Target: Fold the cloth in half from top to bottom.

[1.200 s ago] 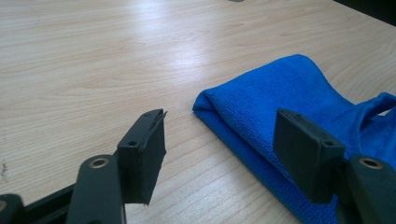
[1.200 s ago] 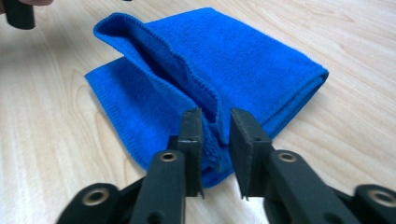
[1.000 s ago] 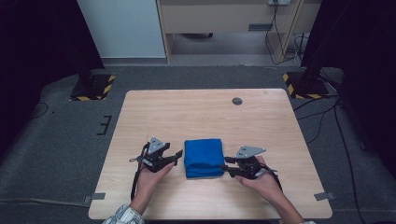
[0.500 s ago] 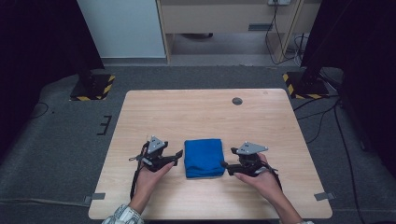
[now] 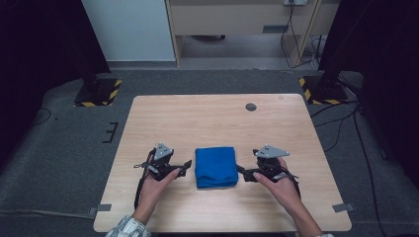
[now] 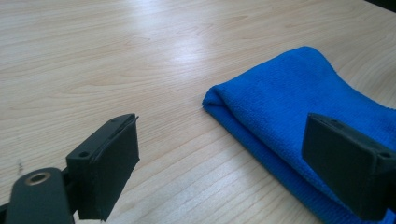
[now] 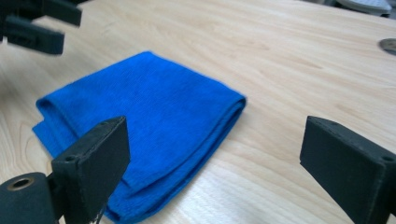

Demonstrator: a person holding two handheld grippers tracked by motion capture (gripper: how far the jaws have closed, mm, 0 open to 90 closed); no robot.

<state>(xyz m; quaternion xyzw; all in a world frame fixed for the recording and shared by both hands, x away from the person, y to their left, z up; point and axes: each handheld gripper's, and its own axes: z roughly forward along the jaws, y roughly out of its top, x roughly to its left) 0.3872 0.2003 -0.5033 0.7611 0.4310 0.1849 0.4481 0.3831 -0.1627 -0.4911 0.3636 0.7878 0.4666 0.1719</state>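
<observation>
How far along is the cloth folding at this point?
Done, by the look of it: the blue cloth lies folded in a neat stack of layers on the table. In hand: nothing. The left claw and right claw have just been opening and stand apart from the cloth at either side, with nothing between their jaws. Left: probably only drawing the hands back, unless another fold is meant.

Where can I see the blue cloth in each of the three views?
High view: blue cloth, folded, low centre, between the two grippers.
Left gripper view: cloth at right, partly behind the right jaw.
Right gripper view: cloth left of centre.
Shared landmark: the wooden table.
</observation>
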